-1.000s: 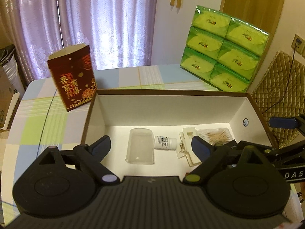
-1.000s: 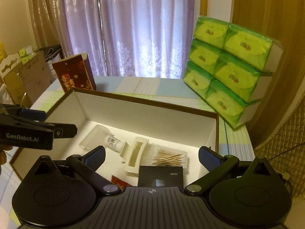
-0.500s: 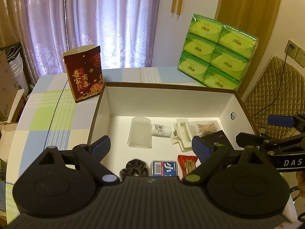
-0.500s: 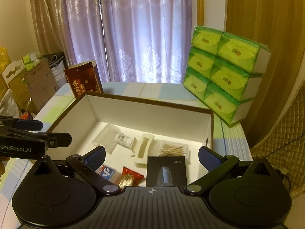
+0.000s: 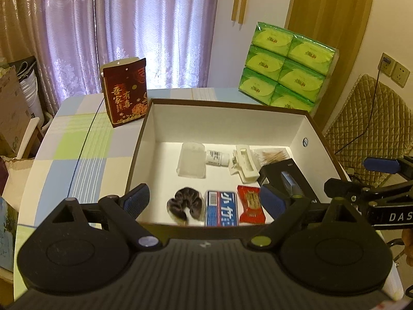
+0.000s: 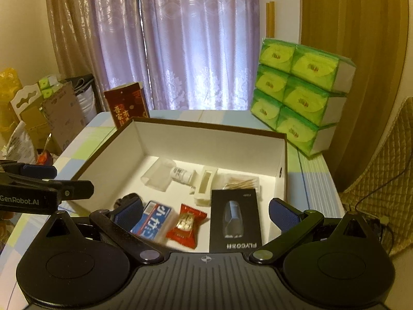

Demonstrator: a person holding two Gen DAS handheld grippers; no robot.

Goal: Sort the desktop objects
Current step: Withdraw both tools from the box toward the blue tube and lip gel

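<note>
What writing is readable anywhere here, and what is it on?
"GenRobot.AI": side of the left tool.
"DAS", cut off by the frame: side of the right tool.
"FLYCO", upside down: black box.
Chinese characters: red carton, blue packet.
Small bottle label: too small.

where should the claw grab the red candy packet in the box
Grip the red candy packet across its puffy middle, coming straight down from above: it lies flat on the box floor, with the blue pack close on one side.
</note>
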